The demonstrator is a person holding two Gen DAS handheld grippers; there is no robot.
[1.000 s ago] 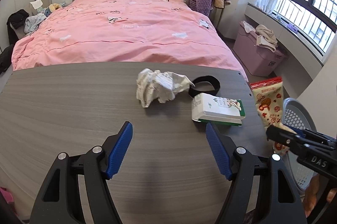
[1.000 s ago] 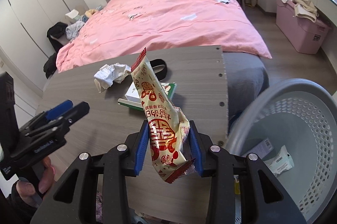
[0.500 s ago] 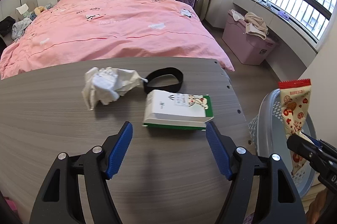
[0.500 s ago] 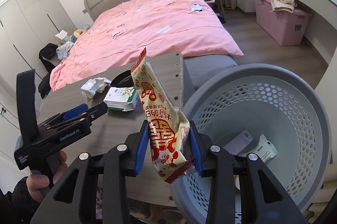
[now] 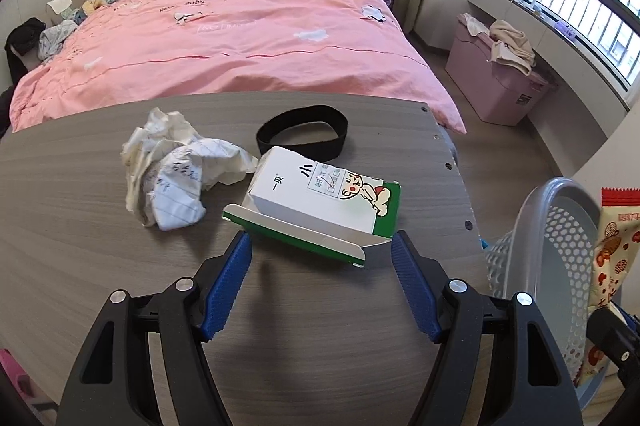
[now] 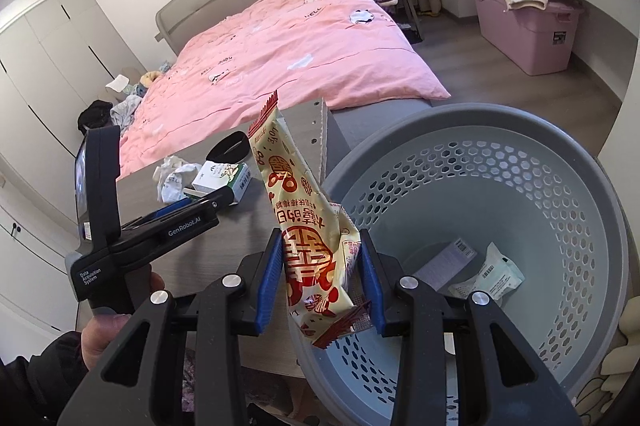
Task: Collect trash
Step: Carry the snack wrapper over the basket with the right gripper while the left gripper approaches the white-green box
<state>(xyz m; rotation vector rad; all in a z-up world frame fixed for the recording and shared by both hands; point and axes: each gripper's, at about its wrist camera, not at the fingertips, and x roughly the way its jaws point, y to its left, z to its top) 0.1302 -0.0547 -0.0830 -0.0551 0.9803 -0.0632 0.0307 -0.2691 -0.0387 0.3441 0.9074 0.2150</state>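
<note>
Trash for collecting sits partly in our grip and partly on the counter [image 5: 100, 246]: the red-and-cream snack wrapper [image 6: 308, 226] stands upright, clamped between the blue pads of our right gripper [image 6: 322, 276], which holds it over the near rim of the grey perforated basket [image 6: 560, 153]. Down in that basket we see a pale purple packet [image 6: 446, 260] and a white crumpled packet [image 6: 490, 276] lying side by side. Our left gripper [image 5: 320, 284] hovers over the counter with its pads spread wide apart, holding nothing, just short of the white-and-green carton [image 5: 320, 201], whose open flap points toward us. Beside the carton on its left lies a ball of crumpled lined paper [image 5: 172, 165], touching it, and just behind the carton rests a black band [image 5: 302, 129]. Beyond the counter stands the bed with its pink cover [image 5: 240, 37].
</note>
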